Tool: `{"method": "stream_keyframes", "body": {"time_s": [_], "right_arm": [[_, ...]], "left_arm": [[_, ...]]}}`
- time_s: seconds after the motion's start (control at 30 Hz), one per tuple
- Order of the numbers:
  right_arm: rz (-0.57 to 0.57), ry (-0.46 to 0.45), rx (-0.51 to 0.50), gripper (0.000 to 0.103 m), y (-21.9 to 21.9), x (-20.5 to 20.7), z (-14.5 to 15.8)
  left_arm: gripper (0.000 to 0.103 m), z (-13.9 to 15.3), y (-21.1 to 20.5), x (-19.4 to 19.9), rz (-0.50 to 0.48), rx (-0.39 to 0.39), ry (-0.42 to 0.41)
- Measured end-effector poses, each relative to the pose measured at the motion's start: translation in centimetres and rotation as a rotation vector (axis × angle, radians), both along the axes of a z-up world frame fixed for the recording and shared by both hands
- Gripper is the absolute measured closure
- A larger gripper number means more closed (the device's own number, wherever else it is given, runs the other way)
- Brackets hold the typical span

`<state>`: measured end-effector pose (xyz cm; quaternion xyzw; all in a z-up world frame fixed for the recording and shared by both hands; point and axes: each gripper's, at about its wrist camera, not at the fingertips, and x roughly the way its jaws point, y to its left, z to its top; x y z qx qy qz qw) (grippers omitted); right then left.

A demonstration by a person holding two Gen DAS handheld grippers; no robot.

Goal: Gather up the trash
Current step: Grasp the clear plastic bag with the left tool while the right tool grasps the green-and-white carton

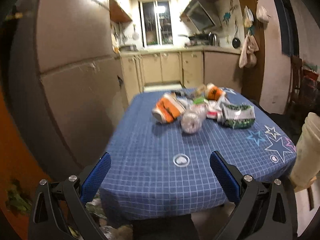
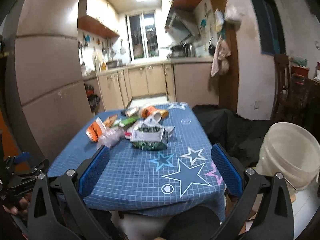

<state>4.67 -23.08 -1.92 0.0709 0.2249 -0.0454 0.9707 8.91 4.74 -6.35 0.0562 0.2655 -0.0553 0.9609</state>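
Left gripper (image 1: 160,160), jaws apart and empty, faces the crushed clear plastic bottle (image 1: 192,120) ahead on the blue checked tablecloth (image 1: 144,180), its long axis toward the jaws. Right gripper (image 2: 160,154) (also open) is nearer the green-and-white crumpled carton (image 2: 150,138); cream plastic bucket (image 2: 288,156) stands rightmost.

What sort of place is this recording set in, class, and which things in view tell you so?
Most likely a home kitchen with a dining table. A range hood hangs above a counter holding a kettle, base cabinets line the far wall, and a table in a blue checked tablecloth stands in front.
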Motion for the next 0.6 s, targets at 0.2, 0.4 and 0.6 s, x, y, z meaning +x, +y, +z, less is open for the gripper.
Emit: {"method": "stream_keyframes", "body": {"time_s": [0.2,0.4,0.6], "right_arm": [[0.088,0.125,0.036,0.005,0.0,4.4,-3.8],[0.114,0.164,0.073,0.008,-0.9,8.7,-6.0],[0.146,0.195,0.108,0.008,-3.1,14.3,-7.0]], "left_arm": [[0.004,-3.7,0.2,2.9,-0.045,-0.054,0.123],[0.004,-5.0,-0.6,5.6,-0.081,-0.038,0.139],[0.004,-5.2,-0.2,10.0,-0.065,-0.061,0.155]]}}
